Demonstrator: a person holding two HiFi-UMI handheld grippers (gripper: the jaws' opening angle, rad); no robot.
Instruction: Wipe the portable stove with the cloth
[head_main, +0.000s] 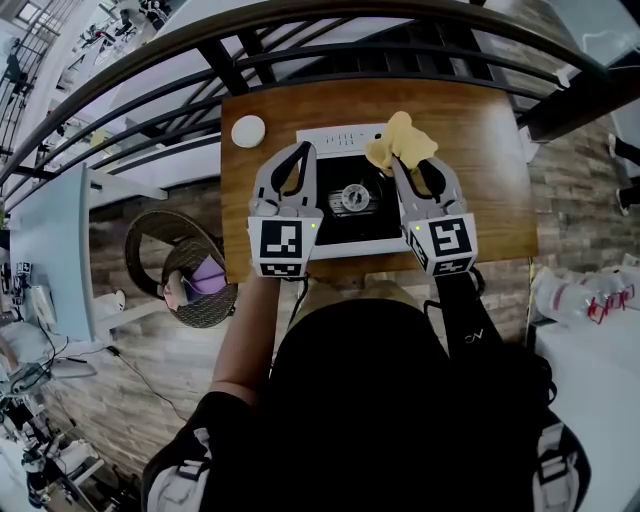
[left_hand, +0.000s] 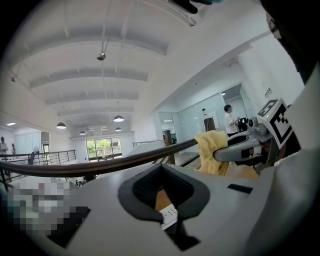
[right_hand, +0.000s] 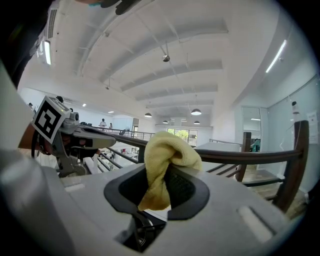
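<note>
Yellow cloth (head_main: 401, 140) clamped in right gripper (head_main: 400, 160) over portable stove (head_main: 375, 215), left gripper (head_main: 305, 150) closed, empty; next calls for lowering to wipe.

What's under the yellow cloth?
The cloth, pinched in the right gripper, hangs over the far right part of the stove. The bit it covers is hidden.

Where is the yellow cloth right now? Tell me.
In the head view, the yellow cloth is clamped in the right tongs, held over the far right corner of the portable stove on the wooden table.
</note>
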